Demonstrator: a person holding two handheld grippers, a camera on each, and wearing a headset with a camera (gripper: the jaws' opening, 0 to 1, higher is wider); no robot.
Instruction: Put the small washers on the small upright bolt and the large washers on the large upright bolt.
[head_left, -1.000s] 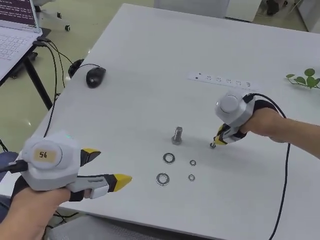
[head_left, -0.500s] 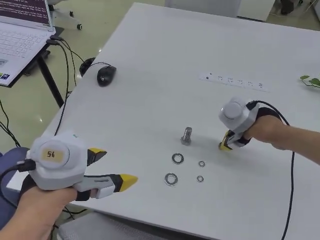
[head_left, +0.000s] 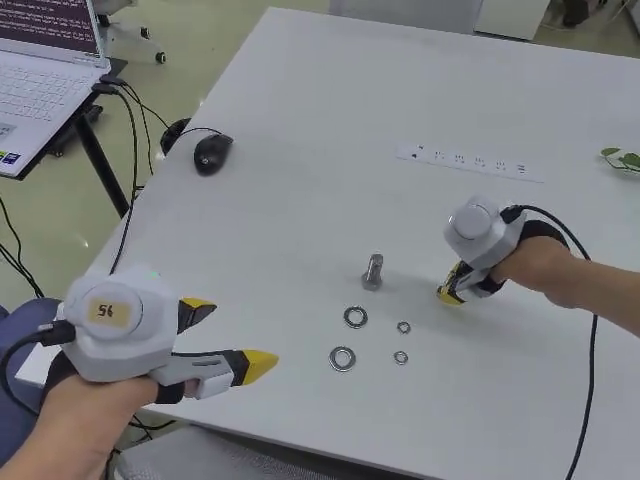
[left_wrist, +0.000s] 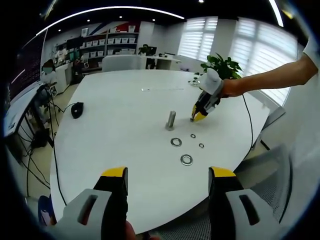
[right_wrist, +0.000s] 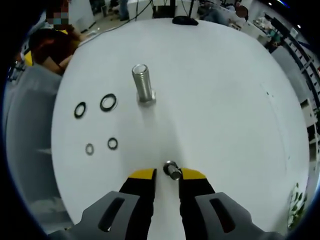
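A black mouse (head_left: 212, 153) lies on the white table (head_left: 300, 120) at the upper left of the head view, its cable running off the edge. An open laptop (head_left: 40, 60) sits on a separate stand in the far upper left corner. A white power strip (head_left: 470, 163) lies at the upper right. All three are well apart from the parts.

The large bolt (head_left: 373, 272) stands upright at the centre of the frame. Just below it lie two large washers (head_left: 355, 318), and to their right two small washers (head_left: 403, 327), all flat on the table and apart from one another.

The right tool (head_left: 453, 292) points down at the table just right of the large bolt. In the right gripper view the small bolt (right_wrist: 172, 170) sits between its nearly closed jaw tips, but I cannot tell whether they actually pinch it. The left tool (head_left: 232, 335) hovers at the lower left, released and holding nothing, with its jaws spread wide, well apart from the washers.
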